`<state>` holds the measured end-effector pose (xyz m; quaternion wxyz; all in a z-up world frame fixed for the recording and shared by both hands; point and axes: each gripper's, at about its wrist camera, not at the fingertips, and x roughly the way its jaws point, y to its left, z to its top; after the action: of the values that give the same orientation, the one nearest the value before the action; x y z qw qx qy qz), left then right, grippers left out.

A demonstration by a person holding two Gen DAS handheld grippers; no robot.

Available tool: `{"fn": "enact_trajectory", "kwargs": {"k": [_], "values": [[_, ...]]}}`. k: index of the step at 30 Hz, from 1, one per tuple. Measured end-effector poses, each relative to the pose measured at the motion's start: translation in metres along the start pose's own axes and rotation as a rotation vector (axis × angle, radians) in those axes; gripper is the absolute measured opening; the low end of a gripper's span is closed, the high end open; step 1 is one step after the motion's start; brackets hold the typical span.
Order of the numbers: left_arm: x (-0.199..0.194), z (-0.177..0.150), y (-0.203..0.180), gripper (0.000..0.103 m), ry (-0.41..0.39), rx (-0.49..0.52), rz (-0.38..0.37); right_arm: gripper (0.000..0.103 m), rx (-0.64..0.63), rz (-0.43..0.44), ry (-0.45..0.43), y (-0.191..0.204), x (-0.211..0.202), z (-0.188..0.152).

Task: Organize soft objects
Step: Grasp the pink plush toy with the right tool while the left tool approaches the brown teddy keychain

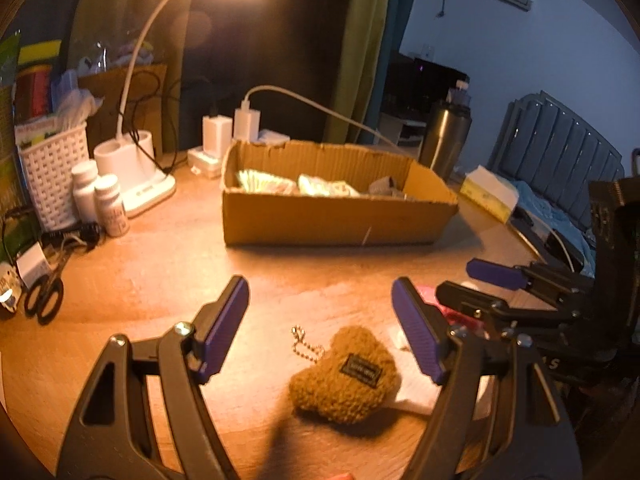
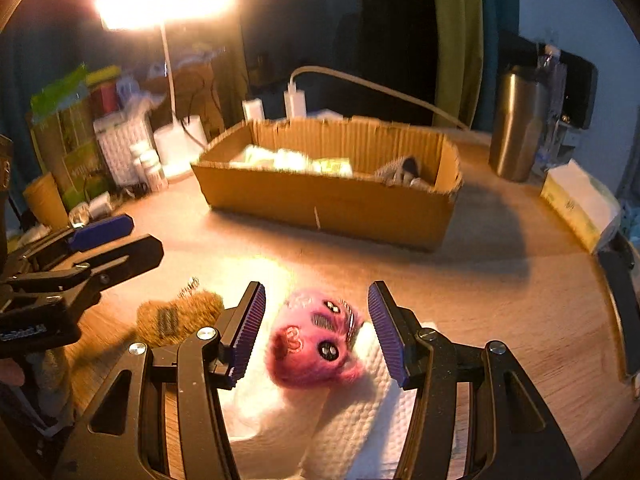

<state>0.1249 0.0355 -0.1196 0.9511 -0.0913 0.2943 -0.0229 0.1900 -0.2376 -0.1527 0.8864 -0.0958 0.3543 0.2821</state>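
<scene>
The left gripper [image 1: 320,300] is held with its jaws wide apart and nothing gripped. A brown plush [image 1: 346,376] with a ball chain [image 1: 306,346] is seen between and below the jaws, nearer the right one, lying on the table [image 1: 160,280]; neither pad touches it. Its far edge rests against a white paper towel [image 1: 416,392].

The right gripper [image 2: 316,316] is seen with its jaws partly open and empty. A pink plush [image 2: 316,340] lies between them on the paper towel [image 2: 352,420], clear of both pads. The brown plush [image 2: 176,316] sits just outside the left jaw.

Ahead of both pairs of jaws, well apart, an open cardboard box [image 1: 332,224] is seen holding pale packets [image 1: 280,186] and a grey item [image 1: 384,186].
</scene>
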Motion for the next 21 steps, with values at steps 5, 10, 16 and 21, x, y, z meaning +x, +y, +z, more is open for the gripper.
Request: {"fn": "enact_trajectory", "kwargs": {"k": [5, 10, 16, 21], "values": [[0.01, -0.009, 0.001, 0.075, 0.053, -0.01, -0.001, 0.056, 0.005, 0.005, 0.049, -0.002, 0.011, -0.005], [0.017, -0.017, -0.006, 0.075, 0.103, 0.01, -0.001, 0.056, -0.007, 0.028, 0.075, -0.001, 0.016, -0.01], [0.027, -0.023, -0.015, 0.075, 0.17, 0.037, 0.009, 0.045, -0.04, 0.049, 0.062, 0.003, 0.013, -0.012], [0.035, -0.026, -0.017, 0.075, 0.224, 0.055, 0.023, 0.039, -0.024, 0.069, 0.022, -0.003, 0.003, -0.008]]}}
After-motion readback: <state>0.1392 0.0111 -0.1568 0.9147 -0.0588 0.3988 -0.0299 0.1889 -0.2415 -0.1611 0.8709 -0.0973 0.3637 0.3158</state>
